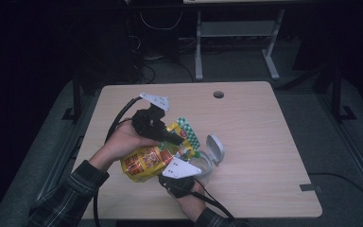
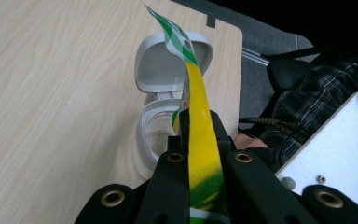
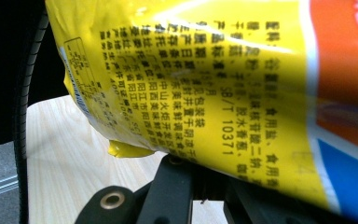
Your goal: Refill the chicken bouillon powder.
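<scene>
High view: a yellow plastic pouch with red and orange print and a green-and-white chequered top edge (image 1: pixel 153 158) is held above the light wood-grain counter (image 1: pixel 264 142), just left of frame centre, lying tilted with its chequered end up and to the right. The left gripper (image 1: pixel 172 137) comes in from the left and clamps the pouch near that upper end; the left hand (image 1: pixel 123 139) is wrapped round the gripper body.

Left gripper view: the jaws are closed tight on the thin yellow edge of the pouch (image 2: pixel 200 140), which runs up the middle of the frame to the chequered tip. Behind it, centre of frame, a clear round container with a pale grey rim and an open hinged grey lid (image 2: pixel 168 74) stands on the counter (image 2: pixel 51 93).

High view: the right gripper (image 1: pixel 182 168) sits at lower centre, just beside the container (image 1: pixel 212 153), under the pouch.

Right gripper view: printed yellow film (image 3: pixel 205 84) lies directly above the jaws; jaw tips hidden, so a grip on the pouch cannot be confirmed.
</scene>
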The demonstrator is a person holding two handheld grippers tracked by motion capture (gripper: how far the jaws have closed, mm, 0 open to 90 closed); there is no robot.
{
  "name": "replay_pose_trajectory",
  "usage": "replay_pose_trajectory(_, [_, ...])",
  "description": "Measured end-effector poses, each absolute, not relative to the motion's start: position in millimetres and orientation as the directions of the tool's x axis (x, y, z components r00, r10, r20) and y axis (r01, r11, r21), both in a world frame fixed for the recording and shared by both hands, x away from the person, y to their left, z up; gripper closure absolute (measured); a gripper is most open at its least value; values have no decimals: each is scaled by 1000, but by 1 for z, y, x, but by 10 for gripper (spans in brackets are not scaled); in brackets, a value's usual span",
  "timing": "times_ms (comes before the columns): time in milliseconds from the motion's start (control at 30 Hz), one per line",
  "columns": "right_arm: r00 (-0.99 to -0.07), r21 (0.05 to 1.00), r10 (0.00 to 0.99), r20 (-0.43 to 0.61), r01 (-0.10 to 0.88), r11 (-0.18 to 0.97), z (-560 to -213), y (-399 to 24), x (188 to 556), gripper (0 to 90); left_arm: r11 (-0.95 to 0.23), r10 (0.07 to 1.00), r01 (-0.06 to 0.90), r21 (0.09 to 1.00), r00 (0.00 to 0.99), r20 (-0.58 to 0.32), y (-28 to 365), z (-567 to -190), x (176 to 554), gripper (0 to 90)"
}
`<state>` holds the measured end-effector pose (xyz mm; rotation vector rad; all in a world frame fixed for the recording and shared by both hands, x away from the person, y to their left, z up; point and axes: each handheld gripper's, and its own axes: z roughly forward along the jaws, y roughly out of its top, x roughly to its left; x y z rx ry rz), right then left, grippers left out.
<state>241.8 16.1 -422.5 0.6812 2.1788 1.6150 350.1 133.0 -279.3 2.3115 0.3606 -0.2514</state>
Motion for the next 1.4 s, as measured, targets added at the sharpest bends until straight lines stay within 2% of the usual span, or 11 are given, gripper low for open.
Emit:
replay_pose_trajectory(633, [-837, 960, 543, 66, 201, 194, -430, 14, 242, 900, -735, 247, 377, 563, 923, -296, 113, -287, 354, 899])
replay_pose_trajectory(1400, [-835, 970, 538, 110, 208, 125, -427, 7, 243, 900, -806, 264, 373, 459, 921, -286, 85, -281, 361, 895])
